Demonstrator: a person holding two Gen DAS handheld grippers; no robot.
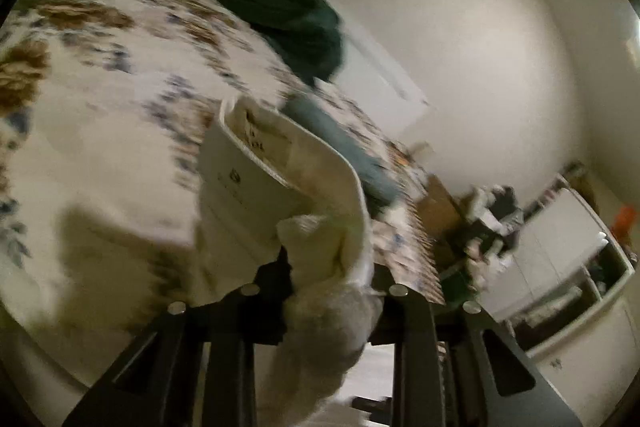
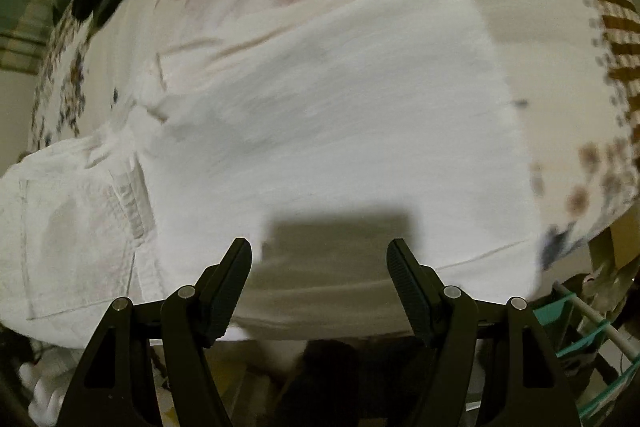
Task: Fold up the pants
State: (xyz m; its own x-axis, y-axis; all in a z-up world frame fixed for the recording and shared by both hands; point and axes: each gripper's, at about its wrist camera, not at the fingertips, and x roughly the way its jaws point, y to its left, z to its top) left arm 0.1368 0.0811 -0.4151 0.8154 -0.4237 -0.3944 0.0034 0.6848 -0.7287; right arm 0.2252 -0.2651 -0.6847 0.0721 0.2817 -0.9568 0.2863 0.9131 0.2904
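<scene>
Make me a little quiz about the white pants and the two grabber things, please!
1. True or false: the left gripper has white pants cloth pinched in its jaws.
2. The right gripper jaws are: A) shut on the pants, B) open above the pants, C) holding the dark green garment.
3. Fill in: the pants lie on a bedspread with a ______ pattern.

Key: 1 true; 2 B; 3 floral.
</scene>
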